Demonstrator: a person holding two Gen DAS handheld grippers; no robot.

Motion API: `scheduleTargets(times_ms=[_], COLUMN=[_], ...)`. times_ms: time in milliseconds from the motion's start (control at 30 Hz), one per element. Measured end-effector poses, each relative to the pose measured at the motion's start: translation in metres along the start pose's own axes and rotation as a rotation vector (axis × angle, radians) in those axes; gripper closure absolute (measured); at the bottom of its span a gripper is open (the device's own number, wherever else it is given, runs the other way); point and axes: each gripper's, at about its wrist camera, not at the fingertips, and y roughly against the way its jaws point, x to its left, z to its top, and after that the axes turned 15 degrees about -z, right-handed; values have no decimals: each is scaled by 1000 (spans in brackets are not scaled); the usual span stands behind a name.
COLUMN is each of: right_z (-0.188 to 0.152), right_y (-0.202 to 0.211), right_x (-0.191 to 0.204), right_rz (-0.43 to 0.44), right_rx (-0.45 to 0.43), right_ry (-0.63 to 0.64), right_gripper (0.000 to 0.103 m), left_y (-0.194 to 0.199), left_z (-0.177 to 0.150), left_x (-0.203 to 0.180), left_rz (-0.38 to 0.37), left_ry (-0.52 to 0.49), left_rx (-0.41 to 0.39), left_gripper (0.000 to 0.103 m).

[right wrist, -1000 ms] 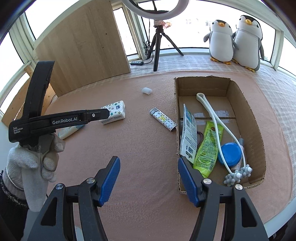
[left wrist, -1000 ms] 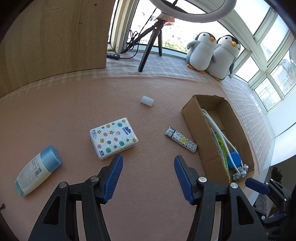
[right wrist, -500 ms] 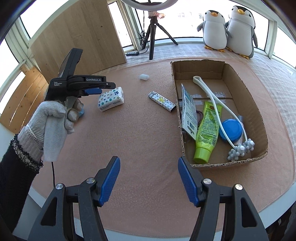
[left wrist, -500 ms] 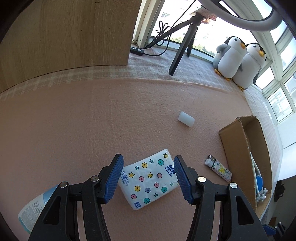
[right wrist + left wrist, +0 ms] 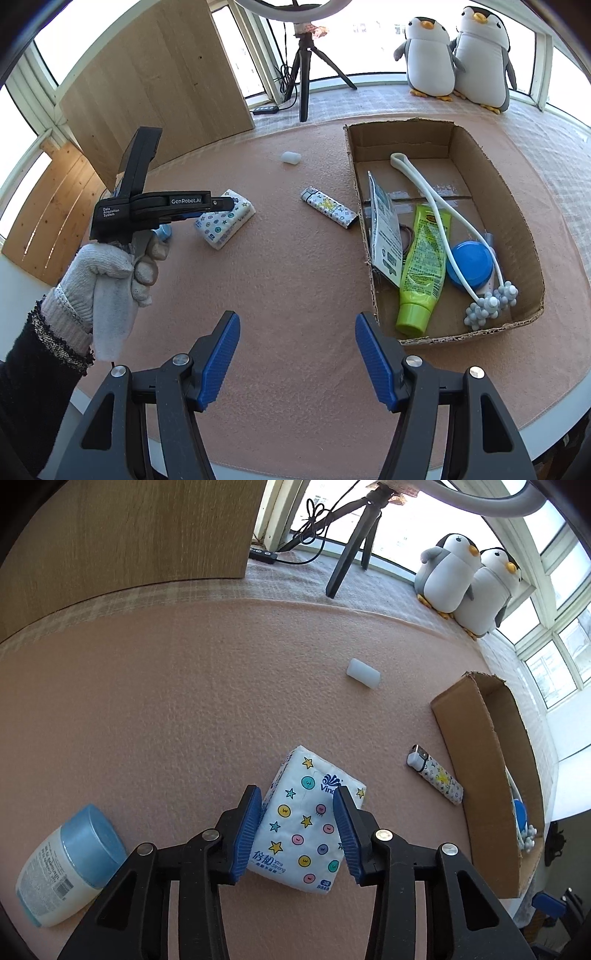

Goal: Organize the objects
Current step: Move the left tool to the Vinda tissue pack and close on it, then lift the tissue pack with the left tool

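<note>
Left gripper [image 5: 297, 827] is being closed around the white star-and-dot-printed tissue pack [image 5: 304, 825] lying on the pink mat [image 5: 184, 701], blue pads flanking both sides, while right gripper [image 5: 297, 358] is being held agape, empty.

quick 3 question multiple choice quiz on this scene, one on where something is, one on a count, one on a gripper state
1. Where is the green tube?
A. on the mat
B. inside the cardboard box
C. in the right gripper

2. How many plush penguins sit by the window?
A. one
B. two
C. three

3. The left gripper is
A. closed around the tissue pack
B. holding the lighter
C. open over bare mat

Key: 1 B, it lies among the box's contents. 2 B, a pair stands side by side. 3 A, both pads press the pack's sides.
</note>
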Motion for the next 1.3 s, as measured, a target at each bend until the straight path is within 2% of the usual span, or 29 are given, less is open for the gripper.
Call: scheduleTargets(times_ms=[400, 633, 733, 800, 933, 1133, 1300], right_z=[15, 18, 18, 18, 20, 19, 17], right_y=[-18, -33, -43, -49, -61, -88, -98], right_x=[16, 29, 37, 43, 57, 71, 81], right_rz=[79, 127, 141, 154, 183, 246, 266], right_rx=[27, 67, 95, 115, 138, 222, 254], right_ry=[4, 16, 28, 42, 66, 49, 56], right_gripper=[42, 42, 42, 42, 42, 42, 42], left_y=[21, 39, 45, 49, 57, 58, 57], left_z=[-55, -108, -123, -127, -131, -135, -134], left_x=[1, -7, -14, -19, -24, -26, -25], left_rz=[-77, -119, -112, -93, -73, -103, -121], left_ry=[88, 138, 113, 88, 41, 14, 13], left_rx=[-12, -22, -5, 5, 17, 33, 38], left_gripper=[63, 64, 63, 62, 52, 53, 53])
